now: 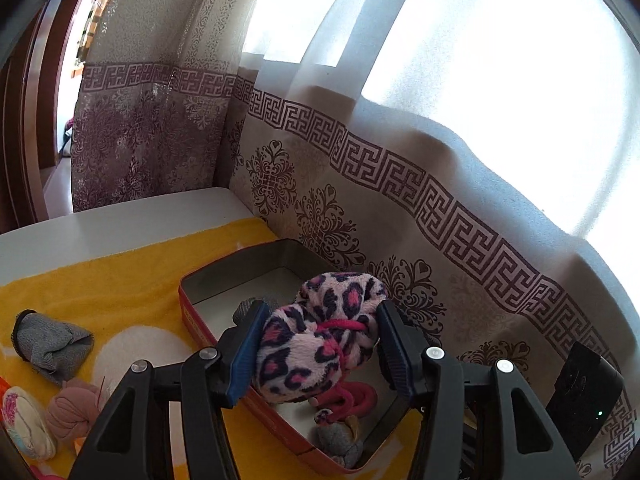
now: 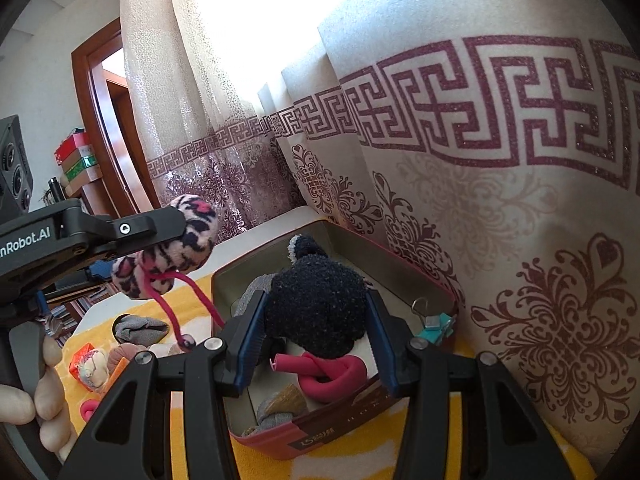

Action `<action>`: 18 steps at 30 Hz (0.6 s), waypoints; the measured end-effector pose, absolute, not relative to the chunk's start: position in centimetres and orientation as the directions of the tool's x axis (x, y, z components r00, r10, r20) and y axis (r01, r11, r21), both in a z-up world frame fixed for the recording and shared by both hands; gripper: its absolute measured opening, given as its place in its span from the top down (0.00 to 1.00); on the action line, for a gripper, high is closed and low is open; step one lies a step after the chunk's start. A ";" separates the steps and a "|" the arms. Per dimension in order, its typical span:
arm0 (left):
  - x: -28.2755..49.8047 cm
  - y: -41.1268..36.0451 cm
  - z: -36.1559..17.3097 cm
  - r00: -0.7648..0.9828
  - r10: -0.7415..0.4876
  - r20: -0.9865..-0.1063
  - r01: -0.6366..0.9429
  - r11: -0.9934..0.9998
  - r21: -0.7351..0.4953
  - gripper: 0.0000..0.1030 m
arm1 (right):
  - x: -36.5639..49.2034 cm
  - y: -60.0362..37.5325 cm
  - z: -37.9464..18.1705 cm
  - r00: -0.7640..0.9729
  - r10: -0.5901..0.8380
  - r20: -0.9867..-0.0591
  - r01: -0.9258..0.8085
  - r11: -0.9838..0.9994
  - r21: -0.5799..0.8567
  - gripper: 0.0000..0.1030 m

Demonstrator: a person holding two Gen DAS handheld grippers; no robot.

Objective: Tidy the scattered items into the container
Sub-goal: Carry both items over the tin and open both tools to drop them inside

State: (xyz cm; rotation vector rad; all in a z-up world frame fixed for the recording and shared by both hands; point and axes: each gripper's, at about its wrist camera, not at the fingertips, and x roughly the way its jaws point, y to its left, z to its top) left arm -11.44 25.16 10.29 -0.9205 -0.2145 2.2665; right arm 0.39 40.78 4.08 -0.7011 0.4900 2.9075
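My left gripper (image 1: 320,344) is shut on a pink leopard-print plush bundle (image 1: 316,336) with a pink cord, held above the red tin (image 1: 192,304). In the right wrist view the bundle (image 2: 176,244) hangs left of the tin (image 2: 340,424). My right gripper (image 2: 316,328) is shut on a black fuzzy sock ball (image 2: 316,308) over the tin. Inside the tin lie a pink foam roller (image 2: 328,376), a grey sock (image 2: 276,412) and a teal binder clip (image 2: 436,326).
On the yellow towel (image 1: 120,280) lie a grey sock (image 1: 52,344), a pink sock ball (image 1: 74,408) and a pale patterned item (image 1: 26,420). A patterned curtain (image 1: 400,184) hangs just behind the tin. A doorway (image 2: 104,128) is at left.
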 end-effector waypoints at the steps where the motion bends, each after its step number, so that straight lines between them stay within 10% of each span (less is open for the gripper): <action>1: -11.6 25.1 10.0 -0.513 0.648 -0.563 -0.520 -0.757 -0.396 0.40 | 0.5 40.9 4.1 -0.889 0.039 -0.457 -0.188 -0.940 0.285 0.45; 18: -10.4 20.7 9.9 -0.550 0.592 -0.589 -0.441 -0.805 -0.396 0.40 | 0.6 41.3 3.9 -0.889 0.064 -0.454 -0.216 -0.931 0.293 0.37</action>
